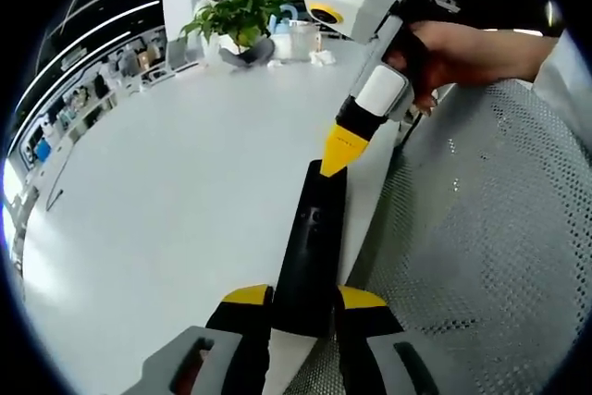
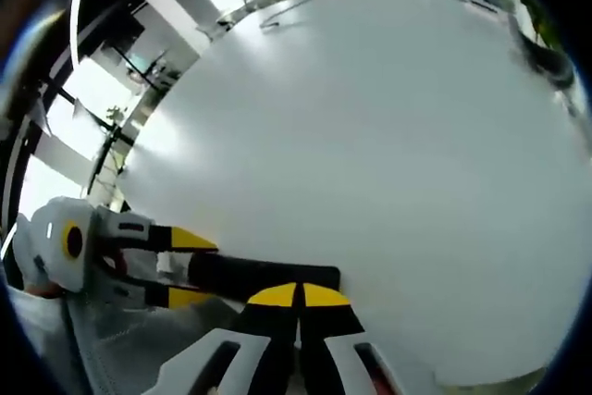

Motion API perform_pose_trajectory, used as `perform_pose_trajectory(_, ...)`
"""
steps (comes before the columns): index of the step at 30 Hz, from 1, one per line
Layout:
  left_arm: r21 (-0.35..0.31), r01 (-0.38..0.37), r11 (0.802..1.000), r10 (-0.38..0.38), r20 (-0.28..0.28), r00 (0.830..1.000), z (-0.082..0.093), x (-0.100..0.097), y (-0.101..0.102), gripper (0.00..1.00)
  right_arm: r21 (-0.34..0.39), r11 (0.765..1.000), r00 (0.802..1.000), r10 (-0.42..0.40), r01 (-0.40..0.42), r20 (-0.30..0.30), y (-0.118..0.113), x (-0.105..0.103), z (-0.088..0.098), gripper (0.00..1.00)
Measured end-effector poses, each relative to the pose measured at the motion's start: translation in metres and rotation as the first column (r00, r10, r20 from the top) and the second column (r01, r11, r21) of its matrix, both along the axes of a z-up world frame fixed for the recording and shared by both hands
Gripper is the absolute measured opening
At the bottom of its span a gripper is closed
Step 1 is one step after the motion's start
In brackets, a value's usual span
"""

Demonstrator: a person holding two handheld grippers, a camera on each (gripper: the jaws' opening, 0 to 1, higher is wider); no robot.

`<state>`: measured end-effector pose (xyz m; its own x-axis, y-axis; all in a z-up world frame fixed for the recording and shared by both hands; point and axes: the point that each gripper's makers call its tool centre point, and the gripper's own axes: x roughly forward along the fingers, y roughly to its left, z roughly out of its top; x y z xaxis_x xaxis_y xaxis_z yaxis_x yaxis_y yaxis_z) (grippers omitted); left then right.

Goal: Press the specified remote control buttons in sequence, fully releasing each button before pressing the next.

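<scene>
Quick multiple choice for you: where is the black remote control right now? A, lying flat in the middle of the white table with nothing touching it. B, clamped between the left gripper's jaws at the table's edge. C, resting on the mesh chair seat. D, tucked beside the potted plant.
B: in the left gripper view the remote control sits clamped between the yellow-tipped jaws of the left gripper, along the edge of the white table, with the right gripper at its far end.
</scene>
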<state>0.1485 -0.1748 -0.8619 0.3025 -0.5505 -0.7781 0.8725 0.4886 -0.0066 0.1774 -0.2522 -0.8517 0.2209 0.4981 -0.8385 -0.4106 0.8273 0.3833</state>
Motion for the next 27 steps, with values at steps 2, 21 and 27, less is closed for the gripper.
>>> perform_pose_trajectory(2,-0.001,0.001,1.0,-0.001,0.001,1.0,0.0002,-0.0001,-0.0002,0.26,-0.021,1.0,1.0,0.024,-0.024,0.019,0.0008,-0.0004,-0.0001,0.0)
perform_pose_trajectory(21,-0.005,0.003,1.0,-0.003,0.006,1.0,0.0006,-0.0011,0.0002,0.26,-0.011,1.0,1.0,0.005,-0.005,0.008,0.0001,0.0003,0.0004,0.0)
perform_pose_trajectory(27,-0.008,0.013,1.0,-0.013,0.01,1.0,0.0006,-0.0015,0.0003,0.26,-0.014,1.0,1.0,0.015,-0.015,0.009,0.0024,-0.0008,0.0011,0.0)
